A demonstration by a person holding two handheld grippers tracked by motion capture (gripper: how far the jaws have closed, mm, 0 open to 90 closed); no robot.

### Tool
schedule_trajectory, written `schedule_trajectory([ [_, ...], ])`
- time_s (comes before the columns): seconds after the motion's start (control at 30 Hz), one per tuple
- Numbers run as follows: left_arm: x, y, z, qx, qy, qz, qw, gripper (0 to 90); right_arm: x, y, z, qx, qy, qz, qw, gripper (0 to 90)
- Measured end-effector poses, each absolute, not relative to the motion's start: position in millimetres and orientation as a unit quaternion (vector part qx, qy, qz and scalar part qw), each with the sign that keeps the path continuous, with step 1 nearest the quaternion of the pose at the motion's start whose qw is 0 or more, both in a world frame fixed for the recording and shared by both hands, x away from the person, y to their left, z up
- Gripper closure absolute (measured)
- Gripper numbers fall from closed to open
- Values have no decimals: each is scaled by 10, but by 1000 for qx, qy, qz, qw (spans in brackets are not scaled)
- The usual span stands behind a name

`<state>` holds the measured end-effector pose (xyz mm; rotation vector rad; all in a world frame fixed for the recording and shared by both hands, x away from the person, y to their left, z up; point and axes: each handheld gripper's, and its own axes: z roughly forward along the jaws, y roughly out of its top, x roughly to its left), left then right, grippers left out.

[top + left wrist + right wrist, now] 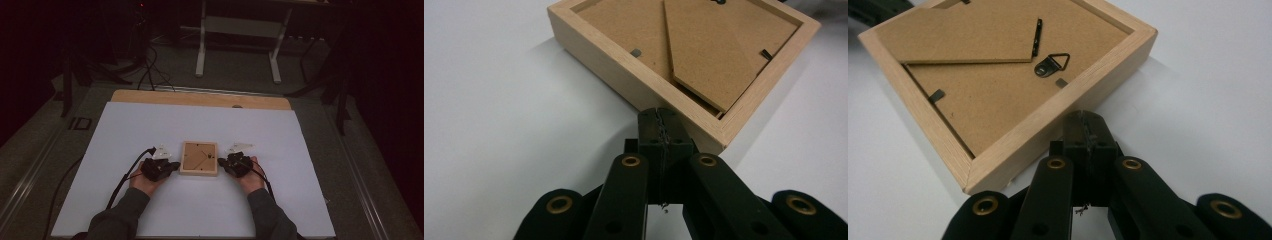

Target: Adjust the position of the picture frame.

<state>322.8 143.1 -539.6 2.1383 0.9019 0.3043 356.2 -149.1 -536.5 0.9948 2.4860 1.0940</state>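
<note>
A small square wooden picture frame (199, 158) lies face down on the white table top, its brown backing board and fold-out stand facing up. My left gripper (174, 165) sits at the frame's left side, jaws shut with nothing between them, tips right at the wooden edge (684, 107). At the frame's right side my right gripper (221, 162) is shut too, its tips against the frame's wooden side (1048, 127). A black triangular hanger (1052, 63) and small metal tabs show on the backing. A hand holds each gripper.
The white sheet (150, 130) covers a wooden table whose bare far edge (200, 98) shows. Black cables (125, 180) trail back from the grippers. Beyond the table, a white desk frame (240, 40) and dark stands are on the floor.
</note>
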Motion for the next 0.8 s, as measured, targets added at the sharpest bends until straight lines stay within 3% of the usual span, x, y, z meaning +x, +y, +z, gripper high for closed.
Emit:
schedule_trajectory([
  [0.8,3224,1390,-5397,843,349,127,389,897,3542,-1518,-5368,348,852,372,122,897],
])
